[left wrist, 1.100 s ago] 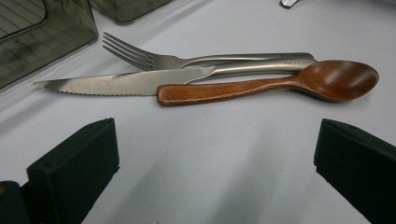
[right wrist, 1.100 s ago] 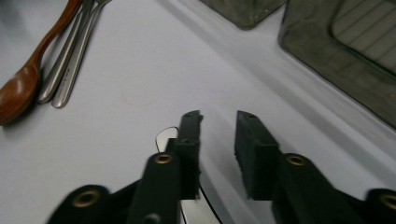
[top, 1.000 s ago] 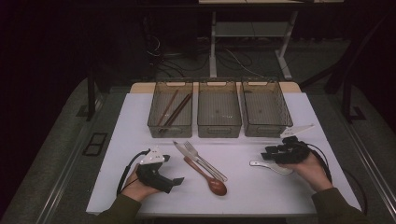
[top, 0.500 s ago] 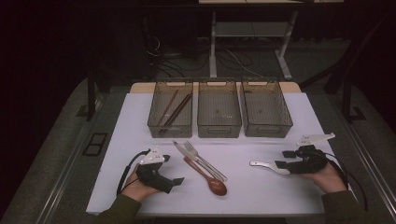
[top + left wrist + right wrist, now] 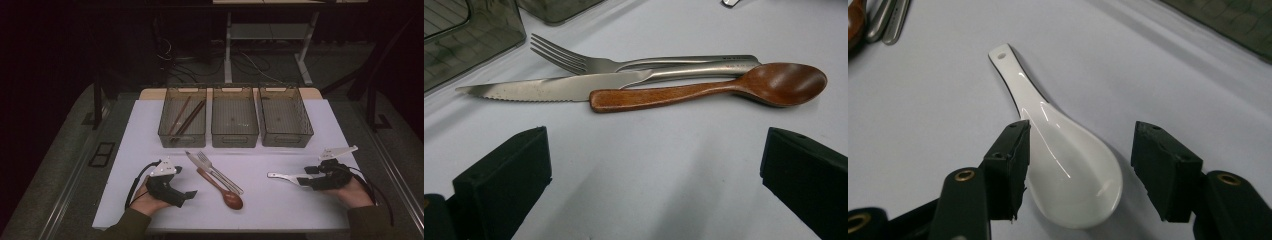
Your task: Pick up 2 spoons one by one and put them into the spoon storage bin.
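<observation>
Right gripper (image 5: 1075, 165) fingers (image 5: 1010, 165) parted, just finished opening further; white ceramic spoon (image 5: 1068, 165) lies flat on the white surface (image 5: 938, 120) between them, bowl in the gap, handle running away from the fingertips toward the far left of the right gripper view. Near finger looks to sit right at the bowl's edge, far finger stands clear of it, so no squeeze on the spoon. From the high view the right gripper (image 5: 307, 180) rests low on the surface, tips pointing left, spoon (image 5: 285, 176) handle sticking out past the tips. Left gripper (image 5: 654, 165) fingers (image 5: 504, 175) spread wide, nothing between them, bare surface in the gap. Ahead of those fingers: wooden spoon (image 5: 724, 90), nearest, bowl to the right; table knife (image 5: 574, 87) just behind it, its blade touching the wooden handle's end; fork (image 5: 589, 62) behind the knife, tines pointing left. All three well apart from the fingertips. High view puts the left gripper (image 5: 187, 195) flat on the surface with that cutlery cluster just past its tips. Three clear bins sit in a row beyond both grippers; left bin (image 5: 183, 141) holds chopsticks (image 5: 186, 118), middle bin (image 5: 234, 141) and right bin (image 5: 286, 140) look bare.
</observation>
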Tool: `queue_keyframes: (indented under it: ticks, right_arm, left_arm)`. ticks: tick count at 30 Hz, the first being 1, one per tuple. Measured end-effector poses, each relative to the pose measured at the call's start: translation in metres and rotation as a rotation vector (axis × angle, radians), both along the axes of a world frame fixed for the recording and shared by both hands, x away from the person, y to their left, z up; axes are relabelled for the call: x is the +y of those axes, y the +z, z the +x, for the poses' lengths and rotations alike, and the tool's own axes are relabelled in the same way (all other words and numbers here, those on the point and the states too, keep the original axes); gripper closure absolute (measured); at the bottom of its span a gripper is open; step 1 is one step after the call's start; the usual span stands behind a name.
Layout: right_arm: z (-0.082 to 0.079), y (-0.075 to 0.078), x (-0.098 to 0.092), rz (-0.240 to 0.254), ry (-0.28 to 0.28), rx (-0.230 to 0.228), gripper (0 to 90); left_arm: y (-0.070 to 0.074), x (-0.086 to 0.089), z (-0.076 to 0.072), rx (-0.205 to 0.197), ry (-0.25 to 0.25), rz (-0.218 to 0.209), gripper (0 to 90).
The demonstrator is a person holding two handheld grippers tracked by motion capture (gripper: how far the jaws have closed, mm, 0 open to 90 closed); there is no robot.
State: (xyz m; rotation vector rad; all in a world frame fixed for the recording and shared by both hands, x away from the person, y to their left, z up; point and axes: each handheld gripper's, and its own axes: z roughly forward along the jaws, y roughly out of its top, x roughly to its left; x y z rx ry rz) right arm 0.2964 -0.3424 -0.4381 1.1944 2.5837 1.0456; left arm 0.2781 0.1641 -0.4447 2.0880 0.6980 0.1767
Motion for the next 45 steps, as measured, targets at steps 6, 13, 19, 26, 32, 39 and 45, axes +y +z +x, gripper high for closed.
queue_keyframes:
  ticks: [6,13,19,26,32,39,45]
  right_arm:
    - [-0.0001,-0.0031,0.0026,-0.025,0.025,0.022,46.0]
    - [-0.0034,-0.0028,0.0067,-0.060,0.073,0.008,54.9]
    - [-0.0056,-0.0019,0.0082,-0.069,0.120,0.010,64.4]
    - [-0.0065,-0.0015,0.0087,-0.069,0.151,0.017,70.6]
    - [-0.0077,-0.0014,0.0103,-0.073,0.180,0.026,75.2]
    - [-0.0074,-0.0013,0.0100,-0.064,0.181,0.037,76.8]
    - [-0.0068,-0.0007,0.0102,-0.061,0.173,0.038,77.1]
  left_arm:
    - [-0.0001,-0.0006,-0.0001,-0.001,-0.004,0.005,0.0]
    - [-0.0005,-0.0011,-0.0003,0.001,-0.006,0.005,0.0]
    - [-0.0005,-0.0013,-0.0005,0.000,-0.008,0.005,0.0]
    - [-0.0006,-0.0014,-0.0006,0.001,-0.010,0.006,0.0]
    - [-0.0004,-0.0016,-0.0009,-0.001,-0.016,0.007,0.0]
    - [-0.0005,-0.0016,-0.0013,-0.008,-0.019,0.003,0.0]
    - [-0.0007,-0.0015,-0.0013,-0.010,-0.024,-0.002,0.0]
